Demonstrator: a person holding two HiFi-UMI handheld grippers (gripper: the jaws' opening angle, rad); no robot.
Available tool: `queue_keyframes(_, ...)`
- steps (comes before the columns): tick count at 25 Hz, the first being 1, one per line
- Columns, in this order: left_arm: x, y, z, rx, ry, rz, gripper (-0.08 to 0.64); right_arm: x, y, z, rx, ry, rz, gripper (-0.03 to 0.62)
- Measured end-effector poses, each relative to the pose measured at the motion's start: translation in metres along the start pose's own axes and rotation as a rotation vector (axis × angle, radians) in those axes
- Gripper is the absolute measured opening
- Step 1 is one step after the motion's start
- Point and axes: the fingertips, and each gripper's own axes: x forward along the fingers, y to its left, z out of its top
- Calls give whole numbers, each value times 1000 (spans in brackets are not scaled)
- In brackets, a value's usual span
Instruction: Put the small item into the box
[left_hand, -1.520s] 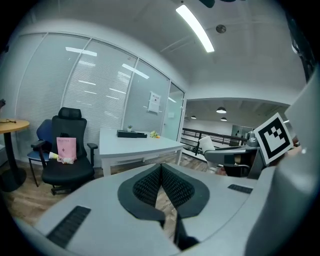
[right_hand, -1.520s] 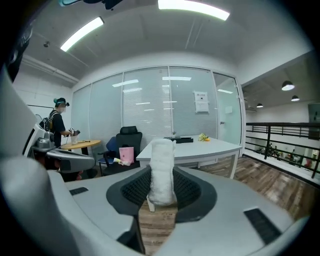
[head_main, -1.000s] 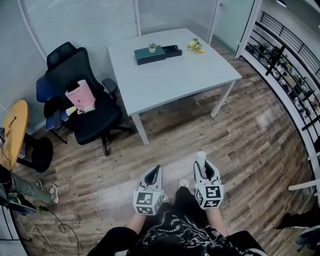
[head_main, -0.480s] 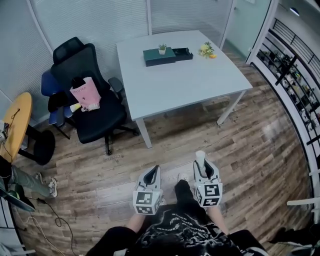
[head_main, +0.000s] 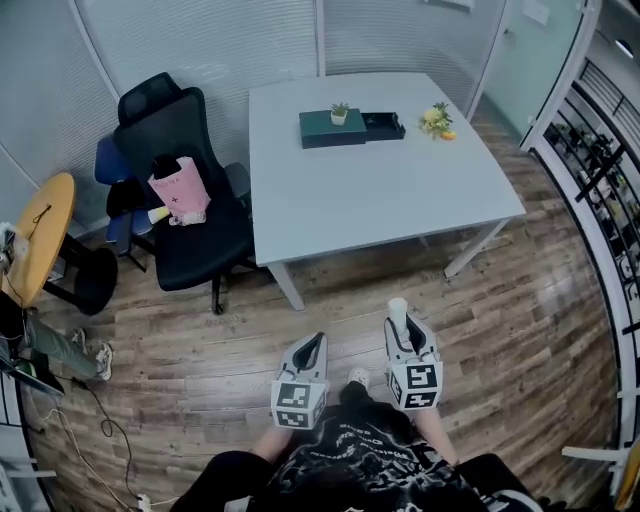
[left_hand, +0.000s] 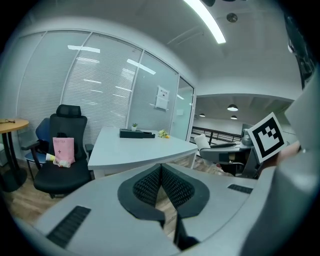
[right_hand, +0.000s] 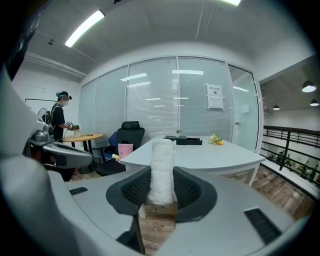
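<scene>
White roll (right_hand: 162, 155), clamped upright in the right gripper (right_hand: 162, 189) for carrying, is well short of the table (head_main: 400, 200) bearing the dark box (head_main: 322, 133); left gripper (left_hand: 161, 174) closed, empty.

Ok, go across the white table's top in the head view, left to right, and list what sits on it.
dark green box → black open box → yellow flowers. The small potted plant stands on the green box, so it is left out of the order.
</scene>
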Motion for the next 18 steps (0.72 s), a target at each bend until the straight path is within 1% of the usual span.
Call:
queue_keyframes(5,44,-18,16,-9,-16,27,18,25,-44,9,-8,-2,33,141)
queue_keyframes(11,81,-37,20,-21,-13,47,18,41,-79,9,-18,4,67,143)
queue_keyframes(15,105,-49,25,-23,-16,39,18,48,-99,7,-24,13,75,141)
queue_keyframes(18,120,-61,26,1,-14,14,18,50,-111,6,-22,18,69,141)
